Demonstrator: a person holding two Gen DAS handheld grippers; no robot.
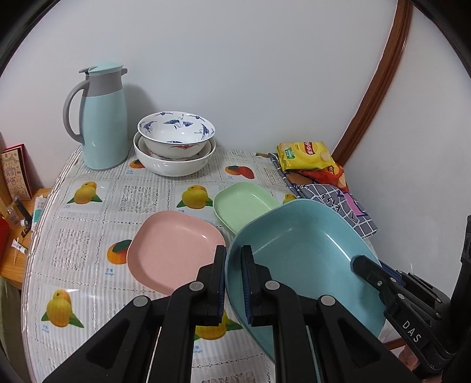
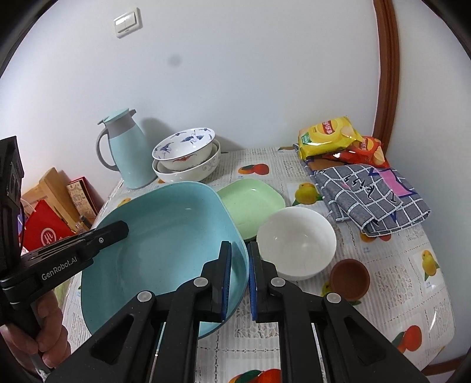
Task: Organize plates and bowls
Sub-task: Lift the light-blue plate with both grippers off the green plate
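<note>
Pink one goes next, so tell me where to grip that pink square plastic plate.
Pinch the raised rim of the pink square plastic plate at its near edge, coming from the camera side. It lies flat on the fruit-print tablecloth, so only the upturned lip gives purchase.

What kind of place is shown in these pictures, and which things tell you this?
Probably a home dining corner. A table with a fruit-print cover stands against a plain wall, with a thermos jug, stacked ceramic bowls and snack bags on it. A light switch is on the wall.

Soft, even indoor light — sharp focus, faint shadows, heavy fisheye bending, dark corners.
</note>
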